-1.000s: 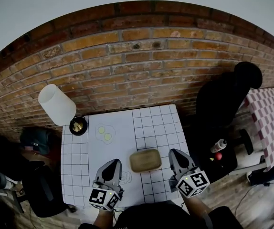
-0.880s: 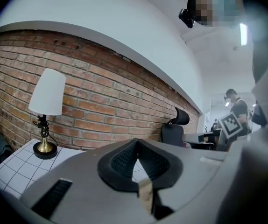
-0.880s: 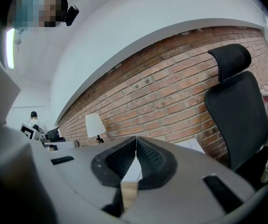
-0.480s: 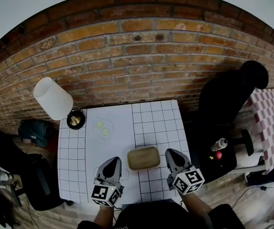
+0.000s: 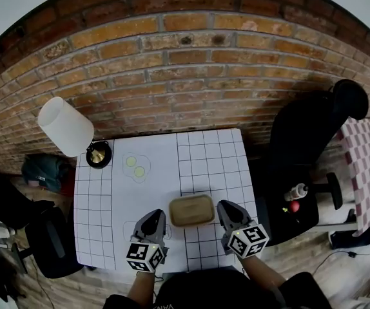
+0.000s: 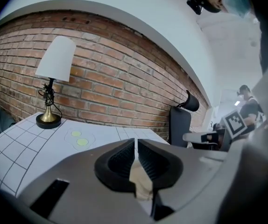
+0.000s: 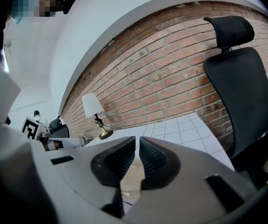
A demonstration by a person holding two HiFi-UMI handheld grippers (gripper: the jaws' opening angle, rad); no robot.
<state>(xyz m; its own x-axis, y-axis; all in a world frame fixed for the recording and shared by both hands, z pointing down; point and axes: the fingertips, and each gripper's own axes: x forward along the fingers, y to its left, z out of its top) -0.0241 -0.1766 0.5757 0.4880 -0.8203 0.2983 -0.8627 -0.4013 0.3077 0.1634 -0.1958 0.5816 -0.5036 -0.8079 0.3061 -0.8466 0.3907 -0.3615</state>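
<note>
A shallow tan tray [image 5: 191,210] lies near the front of a white gridded table [image 5: 217,153]. My left gripper [image 5: 154,216] hovers just left of the tray, my right gripper [image 5: 225,206] just right of it, both pointing toward the brick wall. In the left gripper view the left gripper [image 6: 136,143] is shut, with a thin slit and nothing between its dark ribbed pads. The right gripper [image 7: 137,143] looks the same in its own view. Two yellow-green dots [image 5: 135,166] are marked on the mat beyond the tray.
A lamp with a white shade [image 5: 64,126] and brass base [image 5: 98,154] stands at the table's far left corner. A black office chair [image 5: 307,134] stands right of the table, with a bottle [image 5: 296,192] beside it. A brick wall [image 5: 185,63] closes the far side.
Both grippers have tipped downward, so their views show more tabletop. They sit slightly closer to the tray. Each pair of pads, touching before, now shows a thin slit.
</note>
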